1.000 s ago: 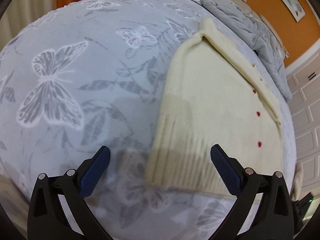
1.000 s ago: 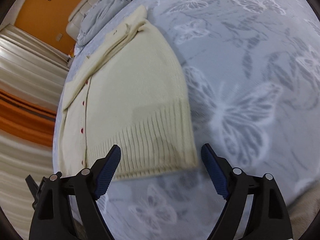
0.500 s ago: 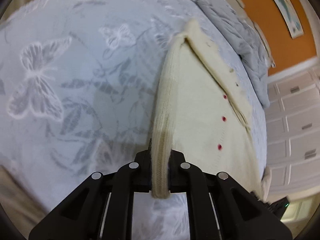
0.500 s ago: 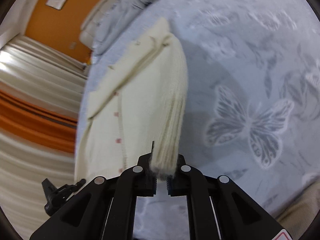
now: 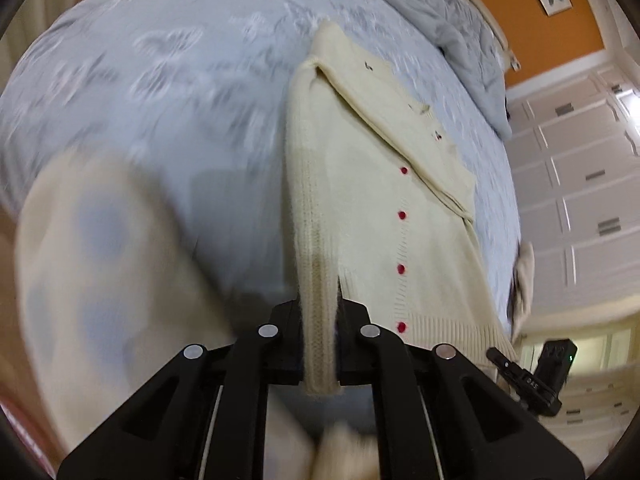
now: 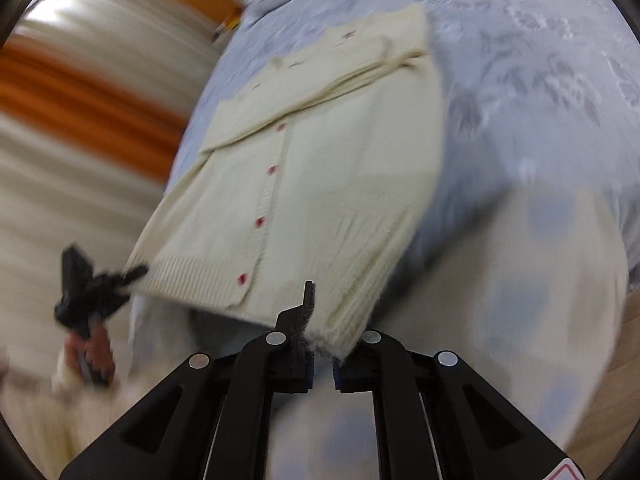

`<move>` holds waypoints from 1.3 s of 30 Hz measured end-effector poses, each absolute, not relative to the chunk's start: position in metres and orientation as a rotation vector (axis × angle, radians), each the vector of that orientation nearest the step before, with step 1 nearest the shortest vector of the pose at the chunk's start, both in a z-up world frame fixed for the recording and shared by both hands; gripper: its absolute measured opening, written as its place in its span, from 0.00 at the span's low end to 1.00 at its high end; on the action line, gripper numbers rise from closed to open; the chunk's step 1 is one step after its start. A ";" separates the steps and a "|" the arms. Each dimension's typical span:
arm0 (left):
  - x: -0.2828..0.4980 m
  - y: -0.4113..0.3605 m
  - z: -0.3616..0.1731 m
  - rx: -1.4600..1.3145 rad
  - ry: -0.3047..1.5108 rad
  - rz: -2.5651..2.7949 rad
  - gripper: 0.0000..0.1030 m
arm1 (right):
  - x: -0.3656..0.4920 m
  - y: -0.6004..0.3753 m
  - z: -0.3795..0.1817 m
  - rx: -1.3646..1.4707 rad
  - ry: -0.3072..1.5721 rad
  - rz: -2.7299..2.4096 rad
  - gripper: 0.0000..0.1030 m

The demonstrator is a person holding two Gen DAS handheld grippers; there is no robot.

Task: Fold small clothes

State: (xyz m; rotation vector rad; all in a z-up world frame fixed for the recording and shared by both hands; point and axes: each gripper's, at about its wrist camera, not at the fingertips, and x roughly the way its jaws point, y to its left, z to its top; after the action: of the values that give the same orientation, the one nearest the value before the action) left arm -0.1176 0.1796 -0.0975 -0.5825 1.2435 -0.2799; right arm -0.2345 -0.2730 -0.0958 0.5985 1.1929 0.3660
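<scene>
Left wrist: left gripper (image 5: 320,344) clamps the ribbed hem corner of the cream cardigan (image 5: 384,208), lifting that edge off the butterfly bedspread (image 5: 160,80), likely for a fold. Right gripper (image 6: 320,356) pinches the opposite hem corner. Farther back, a grey quilt (image 5: 452,36) lies bunched.

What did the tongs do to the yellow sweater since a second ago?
Both tongs were open above the ribbed hem; now the left tongs and right tongs have shut on the cream cardigan and lifted its hem off the butterfly bedspread. The collar end stayed lying on the bed.
</scene>
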 end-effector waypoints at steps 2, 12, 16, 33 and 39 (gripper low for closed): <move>-0.147 0.181 -0.081 -0.600 1.249 -0.296 0.08 | -0.248 -0.276 -0.079 0.615 1.178 0.394 0.06; -0.010 0.161 -0.023 -0.485 0.962 -0.311 0.09 | -0.092 -0.322 -0.039 0.734 0.810 0.275 0.11; 0.078 0.144 -0.083 -0.424 1.018 -0.231 0.16 | -0.020 -0.338 -0.099 0.739 0.882 0.029 0.38; 0.124 0.142 -0.154 -0.323 1.086 -0.163 0.90 | 0.053 -0.323 -0.164 0.421 1.084 -0.139 0.74; 0.127 0.133 -0.172 -0.284 1.154 -0.163 0.10 | 0.044 -0.300 -0.154 0.365 1.052 -0.045 0.08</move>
State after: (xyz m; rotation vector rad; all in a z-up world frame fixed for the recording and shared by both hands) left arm 0.1273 0.1328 -0.1721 -0.2839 1.1538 -0.1634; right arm 0.0439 -0.2996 -0.1536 0.3652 1.0520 -0.0449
